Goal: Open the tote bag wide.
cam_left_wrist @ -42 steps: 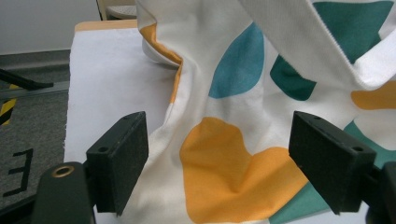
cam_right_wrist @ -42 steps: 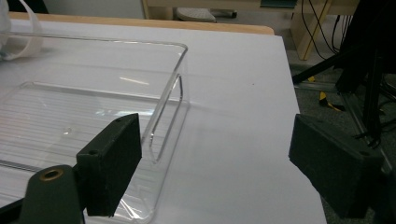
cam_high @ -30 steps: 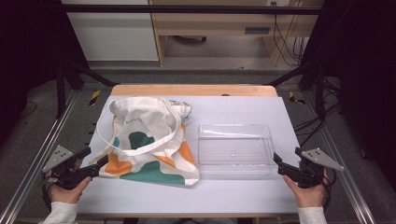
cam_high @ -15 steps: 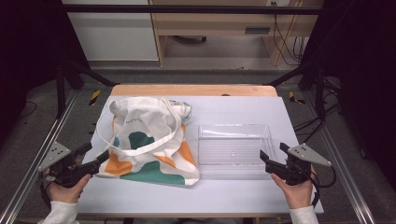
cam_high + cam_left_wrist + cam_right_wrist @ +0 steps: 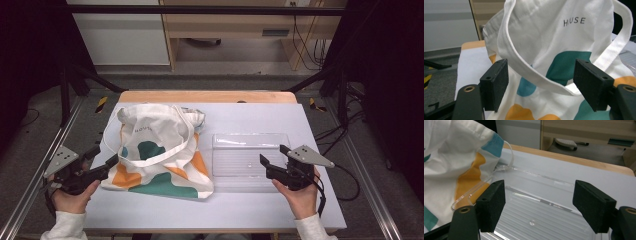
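Jaws of my left gripper (image 5: 102, 167), empty and just narrowing, are aiming at the tote bag (image 5: 160, 150) lying mid-worktop (image 5: 250, 210). Jaws of my right gripper (image 5: 267, 167), likewise, are hovering over the clear tray (image 5: 250, 150); pinching loose cloth risks dragging it.

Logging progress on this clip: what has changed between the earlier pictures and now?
The right gripper has moved inward over the near right edge of the clear tray; the left gripper has edged up to the tote bag. Both sets of jaws have just been closing a little, still open, nothing pinched between them. Bag and tray lie where they were on the table.
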Motion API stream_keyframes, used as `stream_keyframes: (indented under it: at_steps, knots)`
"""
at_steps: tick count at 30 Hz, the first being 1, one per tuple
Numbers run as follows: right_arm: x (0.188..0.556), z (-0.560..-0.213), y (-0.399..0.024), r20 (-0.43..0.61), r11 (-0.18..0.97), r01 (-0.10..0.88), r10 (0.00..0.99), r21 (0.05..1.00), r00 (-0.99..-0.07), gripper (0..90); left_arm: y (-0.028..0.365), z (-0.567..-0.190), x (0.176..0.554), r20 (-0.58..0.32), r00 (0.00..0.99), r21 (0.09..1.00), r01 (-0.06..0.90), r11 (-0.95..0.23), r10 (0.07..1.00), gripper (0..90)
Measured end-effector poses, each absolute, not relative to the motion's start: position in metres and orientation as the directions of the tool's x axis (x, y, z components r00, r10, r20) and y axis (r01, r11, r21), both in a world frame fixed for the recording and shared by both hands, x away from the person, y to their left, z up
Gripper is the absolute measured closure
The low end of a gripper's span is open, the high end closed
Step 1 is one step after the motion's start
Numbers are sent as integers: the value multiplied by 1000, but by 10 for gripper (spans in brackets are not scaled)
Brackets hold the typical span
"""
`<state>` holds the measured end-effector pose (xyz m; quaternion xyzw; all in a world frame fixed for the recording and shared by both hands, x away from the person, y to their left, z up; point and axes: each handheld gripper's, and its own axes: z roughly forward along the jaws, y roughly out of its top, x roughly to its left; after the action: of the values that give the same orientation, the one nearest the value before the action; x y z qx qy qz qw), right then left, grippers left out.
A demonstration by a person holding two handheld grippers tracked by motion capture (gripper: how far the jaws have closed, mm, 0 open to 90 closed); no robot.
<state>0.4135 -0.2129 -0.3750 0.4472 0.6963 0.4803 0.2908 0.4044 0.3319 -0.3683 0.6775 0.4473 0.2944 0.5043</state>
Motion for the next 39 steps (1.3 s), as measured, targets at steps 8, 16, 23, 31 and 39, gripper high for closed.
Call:
stream_keyframes:
  at_steps: [8, 16, 23, 31, 39]
  knots:
    - [420, -361, -194, 21, 141, 310, 884, 940, -467, 276, 331, -361, 409, -44, 408, 949, 302, -89, 912, 298]
    - [427, -353, -174, 27, 142, 300, 868, 943, -496, 301, 322, -353, 418, -36, 408, 953, 290, -92, 912, 309]
    - [434, -347, -155, 20, 155, 288, 852, 945, -524, 312, 311, -351, 427, -30, 425, 954, 283, -102, 904, 336]
    - [438, -348, -134, 13, 178, 288, 830, 941, -557, 338, 297, -355, 438, 14, 436, 943, 294, -158, 900, 377]
    - [444, -349, -115, 19, 191, 292, 806, 937, -592, 368, 286, -368, 455, 32, 437, 925, 327, -192, 899, 480]
